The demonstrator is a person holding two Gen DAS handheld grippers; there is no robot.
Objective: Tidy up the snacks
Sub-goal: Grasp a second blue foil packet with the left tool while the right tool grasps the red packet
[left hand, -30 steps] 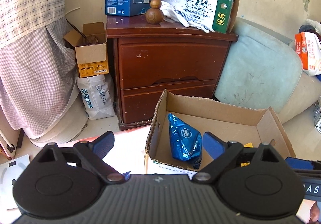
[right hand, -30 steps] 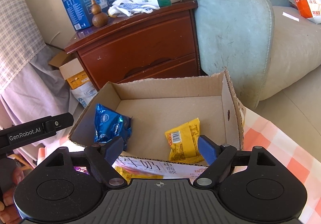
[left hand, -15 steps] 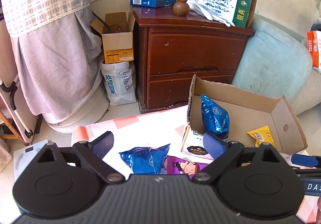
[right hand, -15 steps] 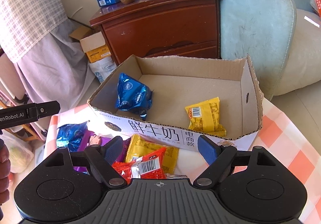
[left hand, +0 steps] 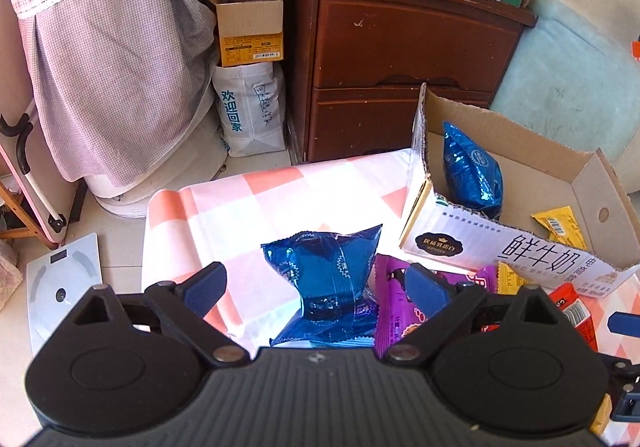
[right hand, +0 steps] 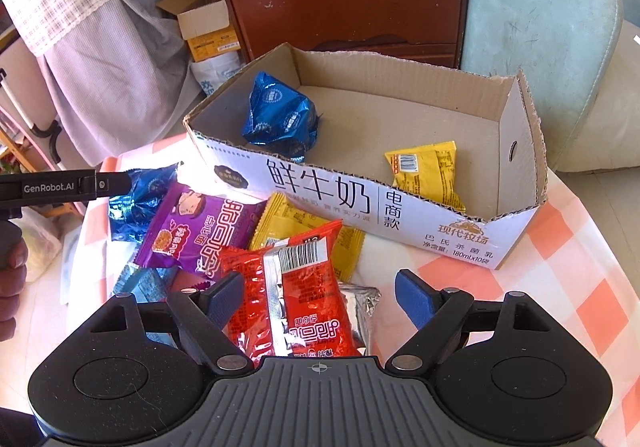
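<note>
Cardboard milk carton tray [right hand: 372,207], top cut off with ragged edges, long axis running from 10 o'clock to 4 o'clock in the right wrist view; it sits on a pink-and-white checked tablecloth [right hand: 580,279]. Inside: a crinkled blue foil packet [right hand: 280,119] at the 10 o'clock end and a flat yellow packet [right hand: 428,175] toward the 3 o'clock end, barcode up, well apart.

Loose pile just in front of the tray's printed wall: purple packet [right hand: 200,227], yellow packet [right hand: 304,231] partly under a glossy red packet [right hand: 300,299], whose long axis runs 12 to 6 with a silver seam and barcode facing up.

Right gripper [right hand: 320,295] tilted steeply down over the red packet, jaws apart and just widened, packet between the blue pads, no contact visible.

Left gripper [left hand: 316,283] also pitched down, jaws wide apart; a second blue foil packet [left hand: 324,271] lies between them on the cloth, pinched at its waist, serrated ends at 12 and 6. Pads clear of it.

Dark wooden nightstand [left hand: 400,47] behind the table at 12 o'clock.
</note>
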